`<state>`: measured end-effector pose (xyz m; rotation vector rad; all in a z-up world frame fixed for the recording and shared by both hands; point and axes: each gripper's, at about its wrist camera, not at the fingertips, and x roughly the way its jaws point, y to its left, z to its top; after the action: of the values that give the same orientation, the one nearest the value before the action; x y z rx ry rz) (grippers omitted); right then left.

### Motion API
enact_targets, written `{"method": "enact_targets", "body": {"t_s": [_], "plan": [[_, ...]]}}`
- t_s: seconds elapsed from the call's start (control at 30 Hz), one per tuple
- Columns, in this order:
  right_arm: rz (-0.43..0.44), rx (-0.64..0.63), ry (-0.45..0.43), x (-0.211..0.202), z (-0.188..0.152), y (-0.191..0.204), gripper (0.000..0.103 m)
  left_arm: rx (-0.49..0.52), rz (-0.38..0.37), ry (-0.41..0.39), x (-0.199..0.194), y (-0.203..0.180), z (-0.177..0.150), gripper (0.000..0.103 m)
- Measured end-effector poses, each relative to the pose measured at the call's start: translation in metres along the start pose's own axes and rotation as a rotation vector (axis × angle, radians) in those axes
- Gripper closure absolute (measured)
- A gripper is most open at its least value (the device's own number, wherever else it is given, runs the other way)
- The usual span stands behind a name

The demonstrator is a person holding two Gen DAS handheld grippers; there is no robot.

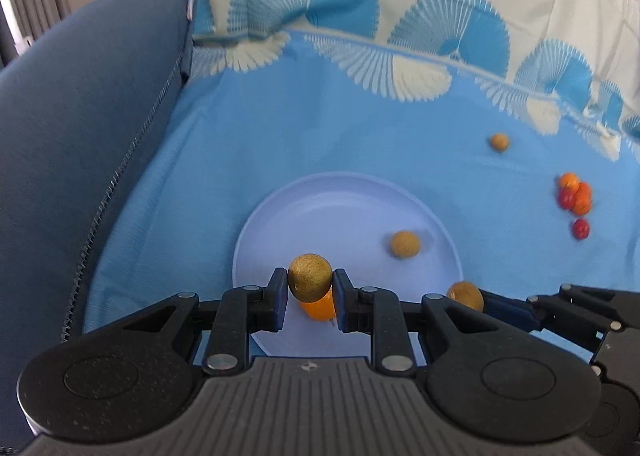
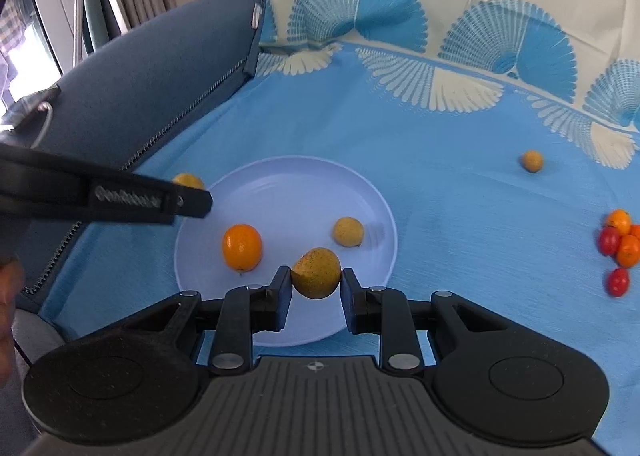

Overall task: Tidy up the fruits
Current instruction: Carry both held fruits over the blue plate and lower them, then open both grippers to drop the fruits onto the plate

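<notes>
The left tool [image 1: 310,283] is clamped on a brownish-yellow fruit [image 1: 310,277] above the near part of a pale blue plate [image 1: 280,216]. The right tool [image 2: 316,279] likewise grips a yellow speckled fruit [image 2: 316,273] over the plate's near edge. On the plate lie an orange fruit [image 2: 242,247] and a small yellow fruit [image 2: 348,231]. Farther right on the blue cloth [image 2: 460,216] sit a lone yellow fruit [image 2: 532,161] and a cluster of red and orange fruits [image 2: 618,248].
</notes>
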<state>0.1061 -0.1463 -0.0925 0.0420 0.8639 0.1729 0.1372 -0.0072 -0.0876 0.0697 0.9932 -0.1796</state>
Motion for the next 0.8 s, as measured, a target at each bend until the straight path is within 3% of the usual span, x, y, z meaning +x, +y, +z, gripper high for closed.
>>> {"method": "enact_targets", "body": {"t_s": [0.23,0.53,0.8], "plan": [[-0.008,-0.023,0.046,0.024,0.000,0.002,0.075,0.004,-0.001,0.024,0.022,0.005,-0.001,0.077],[-0.005,-0.011,0.041,0.018,-0.004,0.000,0.076,-0.022,-0.024,-0.003,-0.003,0.021,-0.015,0.077],[-0.007,-0.020,0.043,0.027,-0.003,0.000,0.075,-0.025,-0.029,0.026,0.013,0.018,-0.009,0.077]]}}
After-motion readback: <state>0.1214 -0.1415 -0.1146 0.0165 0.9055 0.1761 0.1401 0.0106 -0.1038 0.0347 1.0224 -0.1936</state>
